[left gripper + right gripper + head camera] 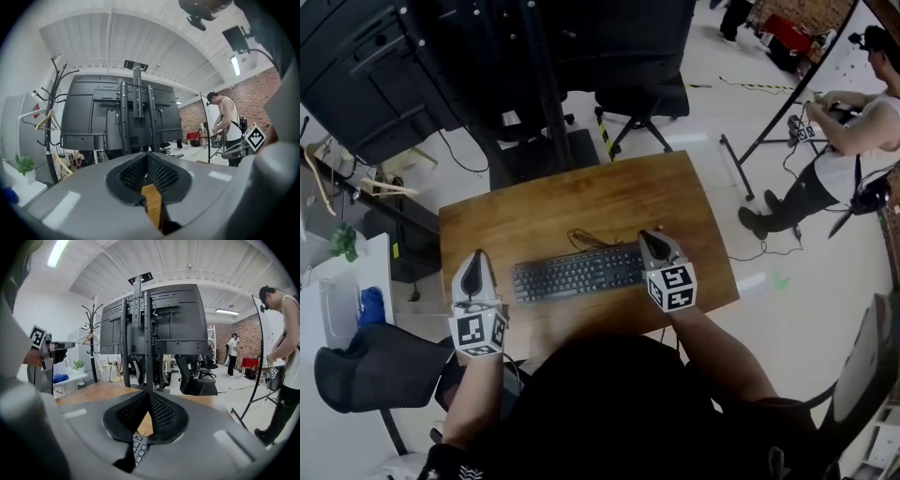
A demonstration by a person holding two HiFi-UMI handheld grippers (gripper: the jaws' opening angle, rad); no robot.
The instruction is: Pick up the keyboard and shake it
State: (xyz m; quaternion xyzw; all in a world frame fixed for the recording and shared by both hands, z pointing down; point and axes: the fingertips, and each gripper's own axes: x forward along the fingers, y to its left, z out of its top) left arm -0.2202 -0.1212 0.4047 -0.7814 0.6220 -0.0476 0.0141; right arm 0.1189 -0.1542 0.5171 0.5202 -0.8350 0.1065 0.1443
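A black keyboard (577,272) lies flat on the wooden table (581,202), its cable curled behind it. My left gripper (473,258) hangs just off the keyboard's left end, apart from it, jaws shut with nothing between them. My right gripper (649,239) is above the keyboard's right end, also shut and empty. In the left gripper view the closed jaws (147,161) point level at the room, with a sliver of table wood showing below them. In the right gripper view the closed jaws (150,401) tilt down, and keyboard keys (139,446) show under them.
A large black screen stand (487,56) and an office chair (642,98) stand beyond the table's far edge. A white side table (347,291) and a dark chair (375,366) are at the left. A person (853,141) stands at the right by a tripod leg.
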